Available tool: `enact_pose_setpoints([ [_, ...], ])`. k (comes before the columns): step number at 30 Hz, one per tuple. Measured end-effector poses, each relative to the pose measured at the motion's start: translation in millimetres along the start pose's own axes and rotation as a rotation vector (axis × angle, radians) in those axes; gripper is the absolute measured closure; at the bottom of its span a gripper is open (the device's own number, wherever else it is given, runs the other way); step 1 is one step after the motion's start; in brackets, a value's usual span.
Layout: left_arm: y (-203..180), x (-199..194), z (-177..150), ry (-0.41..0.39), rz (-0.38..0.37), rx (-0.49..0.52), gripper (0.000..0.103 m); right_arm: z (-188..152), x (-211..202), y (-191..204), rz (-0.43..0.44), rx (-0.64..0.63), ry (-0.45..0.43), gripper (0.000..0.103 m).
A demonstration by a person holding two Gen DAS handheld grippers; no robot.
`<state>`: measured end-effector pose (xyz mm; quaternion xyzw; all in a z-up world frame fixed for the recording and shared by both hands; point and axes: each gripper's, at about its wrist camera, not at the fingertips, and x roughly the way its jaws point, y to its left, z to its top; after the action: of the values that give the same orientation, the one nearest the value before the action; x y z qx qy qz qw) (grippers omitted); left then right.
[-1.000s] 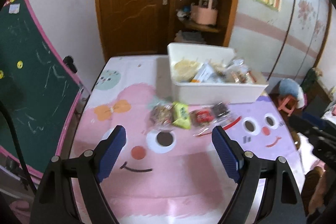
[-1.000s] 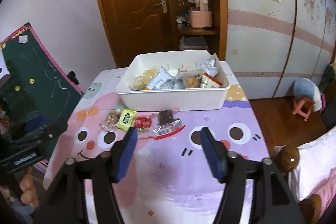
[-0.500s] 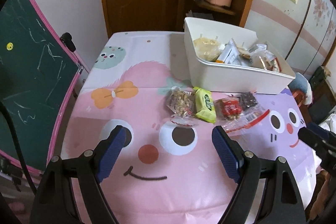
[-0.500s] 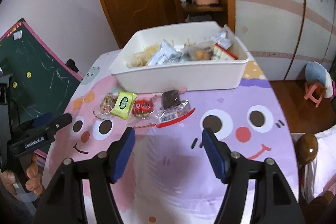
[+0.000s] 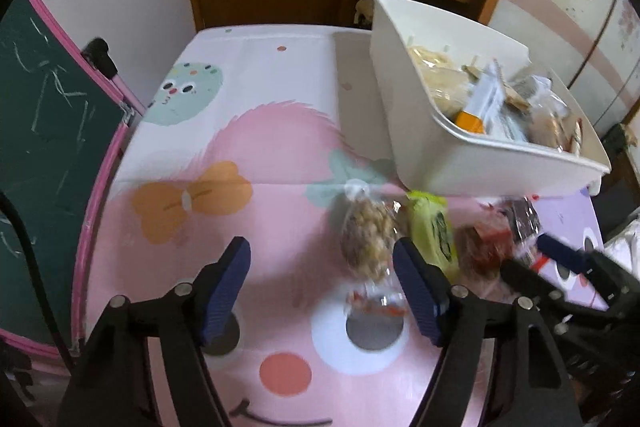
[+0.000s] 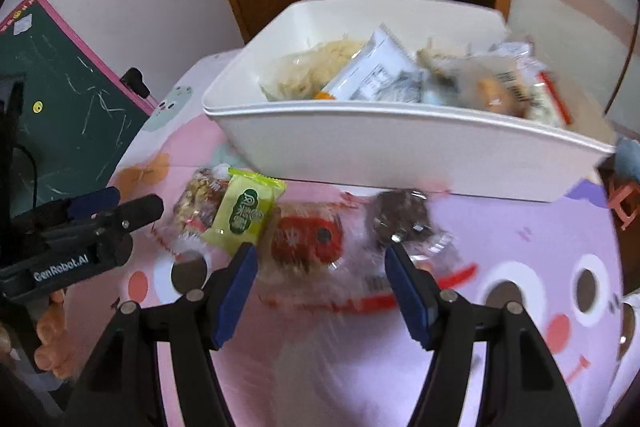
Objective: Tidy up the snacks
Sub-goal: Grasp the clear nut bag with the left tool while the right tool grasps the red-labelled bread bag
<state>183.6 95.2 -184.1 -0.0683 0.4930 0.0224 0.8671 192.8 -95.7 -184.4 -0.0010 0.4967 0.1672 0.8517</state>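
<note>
I'm reaching for the four snacks lying on the surface [image 5: 208, 131] before the bin [image 6: 400, 147]. My left gripper [image 5: 320, 287], just narrowing, and right gripper [image 6: 320, 285] are spread, empty. Next: straddle the nut pack [image 5: 366, 239] and red pack [image 6: 306, 241], then pinch.

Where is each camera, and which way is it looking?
Left wrist: sits on the left gripper, looking down at the nut bag on the pink tablecloth; its own open blue fingers show, and the right gripper at the right edge.
Right wrist: sits on the right gripper, looking down at the red snack; its open fingers, the left gripper and a hand show.
Shared: white bin, green packet.
</note>
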Motion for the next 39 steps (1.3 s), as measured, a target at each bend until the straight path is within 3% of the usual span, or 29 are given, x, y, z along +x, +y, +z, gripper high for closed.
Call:
enact_pose_setpoints([
  [3, 1, 14, 8, 0.023, -0.023, -0.012, 0.031, 1, 18, 2, -0.001, -0.002, 0.038, 0.037],
  [16, -15, 50, 12, 0.081, -0.066, 0.007, 0.032, -4, 35, 30, -0.141, -0.203, -0.026, 0.036],
  [18, -16, 53, 12, 0.088, -0.058, 0.012, 0.034, -5, 34, 33, -0.130, -0.227, -0.040, 0.044],
  [20, -18, 55, 11, 0.088, -0.049, 0.020, 0.035, -5, 34, 33, -0.116, -0.229, -0.038, 0.046],
  [23, -20, 54, 10, 0.086, -0.054, 0.029, 0.044, -5, 32, 31, -0.096, -0.228, -0.027, 0.050],
  [25, -22, 53, 9, 0.085, -0.075, 0.030, 0.058, -5, 29, 29, -0.084, -0.222, -0.025, 0.053],
  [32, -7, 35, -2, 0.054, -0.040, -0.024, 0.060, -6, 6, 20, -0.002, -0.152, -0.050, 0.054],
  [39, -2, -33, -19, -0.064, -0.038, -0.010, 0.060, -12, -37, 28, 0.045, -0.150, -0.097, 0.054],
])
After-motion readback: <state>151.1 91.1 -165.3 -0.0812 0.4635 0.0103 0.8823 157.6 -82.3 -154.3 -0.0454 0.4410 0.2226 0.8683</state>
